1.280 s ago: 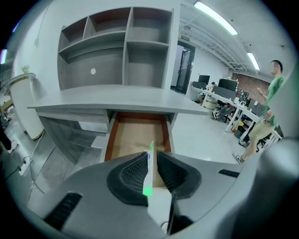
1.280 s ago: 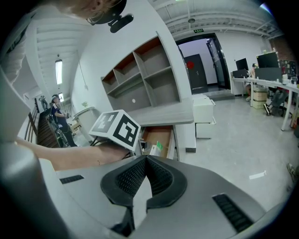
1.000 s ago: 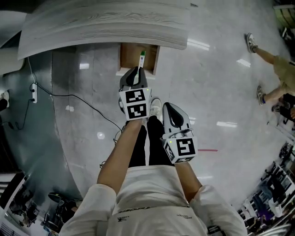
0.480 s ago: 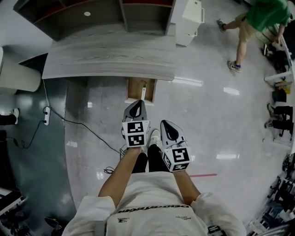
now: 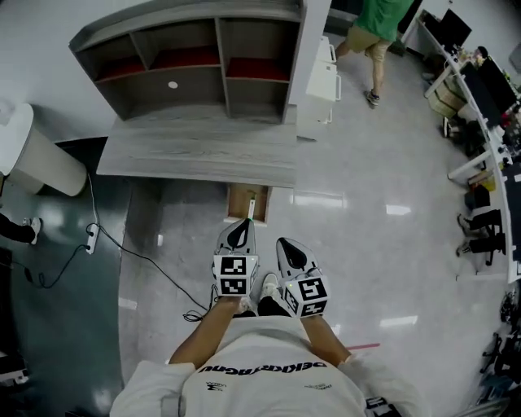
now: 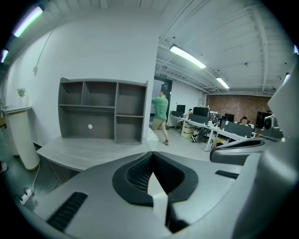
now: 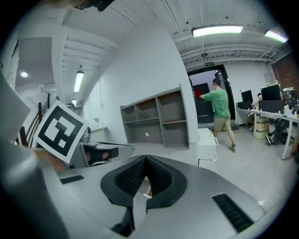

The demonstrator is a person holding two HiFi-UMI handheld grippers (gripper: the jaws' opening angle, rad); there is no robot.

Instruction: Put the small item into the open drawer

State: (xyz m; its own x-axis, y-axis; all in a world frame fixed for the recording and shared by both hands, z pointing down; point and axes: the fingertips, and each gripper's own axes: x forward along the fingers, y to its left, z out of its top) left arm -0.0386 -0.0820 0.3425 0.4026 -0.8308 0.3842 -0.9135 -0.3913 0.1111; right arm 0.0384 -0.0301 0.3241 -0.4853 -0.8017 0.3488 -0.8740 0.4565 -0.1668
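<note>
A small wooden drawer [image 5: 237, 200] stands open under the front edge of the grey desk [image 5: 203, 151]. Inside it lies the small item [image 5: 251, 207], a thin white stick. My left gripper [image 5: 242, 225] hangs just in front of the drawer, jaws shut and empty. Beside it and nearer the body, my right gripper [image 5: 287, 245] is also shut and empty. In the left gripper view the left gripper [image 6: 152, 155] points over the desk toward the shelves. The right gripper [image 7: 145, 158] points the same way in its own view.
A grey shelf unit [image 5: 195, 61] stands on the desk, a white cabinet [image 5: 322, 81] to its right. A white cylinder [image 5: 32, 155] and a power strip with cable [image 5: 91, 238] are at the left. A person in green [image 5: 378, 20] walks at the far right near office desks [image 5: 480, 98].
The head view has risen and drawn back from the drawer. Both grippers have come back toward the body, away from the drawer. The small item has stayed in the drawer.
</note>
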